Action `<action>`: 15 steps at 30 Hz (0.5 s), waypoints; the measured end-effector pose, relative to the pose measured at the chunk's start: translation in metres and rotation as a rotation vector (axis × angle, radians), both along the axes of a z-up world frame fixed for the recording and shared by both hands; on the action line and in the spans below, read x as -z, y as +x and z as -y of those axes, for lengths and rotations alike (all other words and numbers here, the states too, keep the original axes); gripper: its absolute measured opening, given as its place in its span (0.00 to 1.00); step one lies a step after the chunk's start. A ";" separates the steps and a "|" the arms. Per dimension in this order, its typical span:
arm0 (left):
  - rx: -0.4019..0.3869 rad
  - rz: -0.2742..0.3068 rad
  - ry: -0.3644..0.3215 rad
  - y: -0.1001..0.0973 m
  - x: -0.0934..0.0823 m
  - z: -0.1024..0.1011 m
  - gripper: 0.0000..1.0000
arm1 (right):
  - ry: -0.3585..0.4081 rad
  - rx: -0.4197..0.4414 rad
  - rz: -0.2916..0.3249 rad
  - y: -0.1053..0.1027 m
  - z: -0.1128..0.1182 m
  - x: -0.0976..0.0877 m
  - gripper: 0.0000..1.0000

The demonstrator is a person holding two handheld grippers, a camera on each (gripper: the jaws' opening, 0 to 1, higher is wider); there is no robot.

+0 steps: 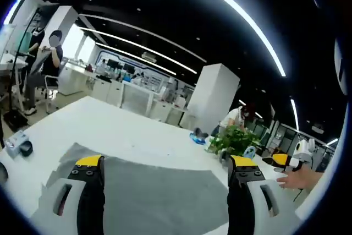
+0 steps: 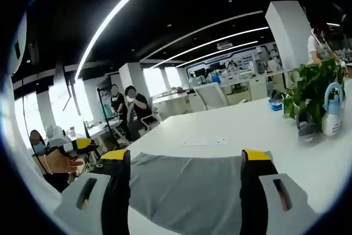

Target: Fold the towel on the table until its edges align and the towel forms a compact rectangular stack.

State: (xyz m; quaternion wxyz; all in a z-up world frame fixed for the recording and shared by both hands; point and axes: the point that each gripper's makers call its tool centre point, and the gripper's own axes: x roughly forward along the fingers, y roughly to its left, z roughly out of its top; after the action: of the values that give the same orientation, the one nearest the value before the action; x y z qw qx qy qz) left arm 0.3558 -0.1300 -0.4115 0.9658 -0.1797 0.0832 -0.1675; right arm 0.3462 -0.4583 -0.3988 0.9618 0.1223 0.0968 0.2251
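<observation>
left tongs (image 1: 165, 171) wide apart, empty | right tongs (image 2: 187, 163) same | grey towel (image 1: 159, 196) flat, soft | white table (image 1: 110, 125) smooth

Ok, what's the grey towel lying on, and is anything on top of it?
The grey towel lies flat on the white table. Nothing rests on the part in view; both pairs of tongs hover open over it. Its near edge is hidden behind the tongs.

Counts: 1 grey towel (image 1: 159, 193), spread flat on 1 white surface (image 1: 126, 130). 2 claws, left claw (image 1: 165, 171) and right claw (image 2: 187, 160), 2 jaws each w/ yellow tips, both jaws apart. 1 potted plant (image 2: 313, 89), 1 spray bottle (image 2: 332, 111) beside it. 1 small blue item (image 1: 198, 137) on far side of surface. 2 seated ppl (image 2: 129, 108) in bkgd in right gripper view.
</observation>
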 end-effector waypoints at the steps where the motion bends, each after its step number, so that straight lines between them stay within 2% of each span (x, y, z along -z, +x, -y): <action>1: -0.003 0.001 -0.004 0.000 -0.001 -0.001 0.96 | -0.002 -0.001 -0.001 0.000 0.000 0.000 0.82; 6: -0.005 -0.004 -0.040 0.000 -0.002 -0.002 0.95 | 0.008 -0.003 -0.009 -0.001 -0.002 0.001 0.80; 15: 0.007 -0.002 -0.009 0.002 -0.002 0.002 0.95 | 0.025 0.019 0.004 0.001 0.001 -0.003 0.77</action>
State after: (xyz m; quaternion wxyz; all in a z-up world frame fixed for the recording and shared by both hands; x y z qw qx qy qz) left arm 0.3581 -0.1321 -0.4094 0.9642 -0.1842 0.0842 -0.1710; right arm 0.3469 -0.4590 -0.3959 0.9625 0.1347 0.0908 0.2174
